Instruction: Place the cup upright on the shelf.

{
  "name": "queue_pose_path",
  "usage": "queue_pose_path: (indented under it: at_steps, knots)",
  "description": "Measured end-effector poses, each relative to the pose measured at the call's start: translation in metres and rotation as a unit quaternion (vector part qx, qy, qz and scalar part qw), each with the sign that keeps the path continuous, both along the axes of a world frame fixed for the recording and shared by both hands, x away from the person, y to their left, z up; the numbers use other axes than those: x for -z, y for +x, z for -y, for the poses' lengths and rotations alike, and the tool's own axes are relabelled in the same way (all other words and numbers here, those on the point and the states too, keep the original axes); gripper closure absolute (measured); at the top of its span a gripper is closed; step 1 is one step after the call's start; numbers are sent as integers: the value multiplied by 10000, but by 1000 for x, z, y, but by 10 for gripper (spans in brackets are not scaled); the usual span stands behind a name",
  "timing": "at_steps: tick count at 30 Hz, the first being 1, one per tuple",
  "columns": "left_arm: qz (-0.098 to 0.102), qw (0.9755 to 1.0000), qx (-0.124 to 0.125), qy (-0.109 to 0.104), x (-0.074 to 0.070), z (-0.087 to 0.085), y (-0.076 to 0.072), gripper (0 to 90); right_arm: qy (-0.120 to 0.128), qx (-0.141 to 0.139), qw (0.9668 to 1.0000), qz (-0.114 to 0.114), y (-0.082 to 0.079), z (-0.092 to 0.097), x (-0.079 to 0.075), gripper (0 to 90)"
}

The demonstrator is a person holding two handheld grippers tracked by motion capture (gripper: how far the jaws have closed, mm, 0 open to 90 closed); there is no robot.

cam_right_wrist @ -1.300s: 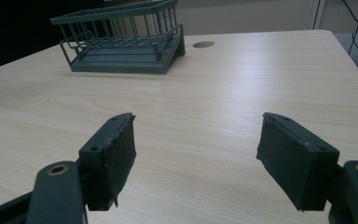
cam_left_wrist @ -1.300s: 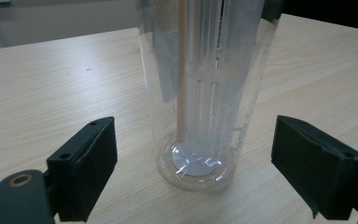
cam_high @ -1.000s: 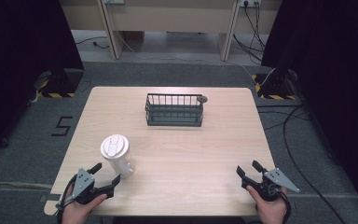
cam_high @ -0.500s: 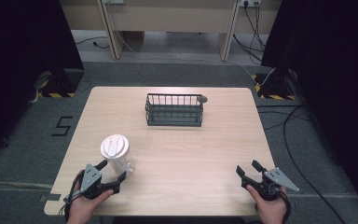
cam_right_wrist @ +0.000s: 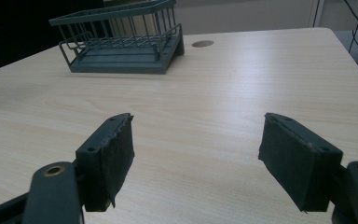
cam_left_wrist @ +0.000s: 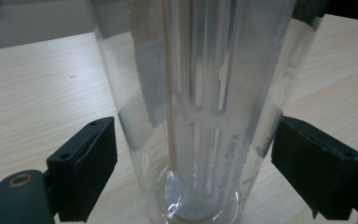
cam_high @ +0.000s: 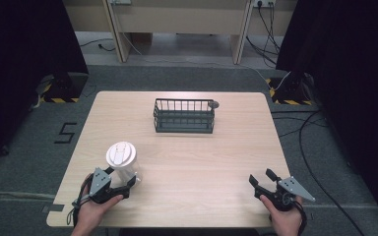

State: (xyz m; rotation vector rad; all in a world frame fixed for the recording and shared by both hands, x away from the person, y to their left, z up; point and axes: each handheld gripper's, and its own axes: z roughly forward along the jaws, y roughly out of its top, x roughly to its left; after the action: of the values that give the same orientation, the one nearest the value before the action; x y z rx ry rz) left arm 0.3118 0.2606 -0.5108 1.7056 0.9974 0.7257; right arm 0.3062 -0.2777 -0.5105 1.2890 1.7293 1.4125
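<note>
Change since earlier frames: we see the left gripper (cam_high: 123,183) advanced from the table's near-left corner up to the clear container (cam_high: 122,162); its jaws now flank the base. Right gripper (cam_high: 265,179) unchanged.
Left gripper: jaws spread wide, one either side of the container (cam_left_wrist: 200,112); in its own view we note a gap at each pad, no contact we can confirm.
Container: transparent cylinder with white lid, upright on the wooden table (cam_high: 197,157), near-left area, just ahead of the left hand (cam_high: 96,209).
Container contents: we make out a pale ribbed insert inside; its details are blurred.
Right gripper: jaws apart, holding nothing, resting low at the near-right edge, held by the right hand (cam_high: 285,219).
Wire basket (cam_high: 184,115): dark, at the table's far centre, well apart from both grippers; seen also ahead of the right gripper's jaws (cam_right_wrist: 121,39).
</note>
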Motion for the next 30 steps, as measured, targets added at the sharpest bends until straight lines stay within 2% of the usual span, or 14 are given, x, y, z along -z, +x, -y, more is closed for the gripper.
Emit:
queue_pose_path:
  at_steps: [10, 16, 23, 30]
  knots:
    - [156, 9999, 17, -7, 0, 5, 9, 155, -35, 9, 10000, -17, 1, 1, 1, 262]
    - [162, 9998, 48, -129, 1, 3, 9, 174, -38, 9, 10000, -65, 1, 0, 2, 264]
    - [138, 9997, 168, -142, 0, 6, 11, 177, -59, -7, 10000, -80, 1, 0, 3, 265]
    - [200, 9994, 254, -158, -8, 12, 14, 178, -76, -13, 9999, -65, 2, 1, 3, 265]
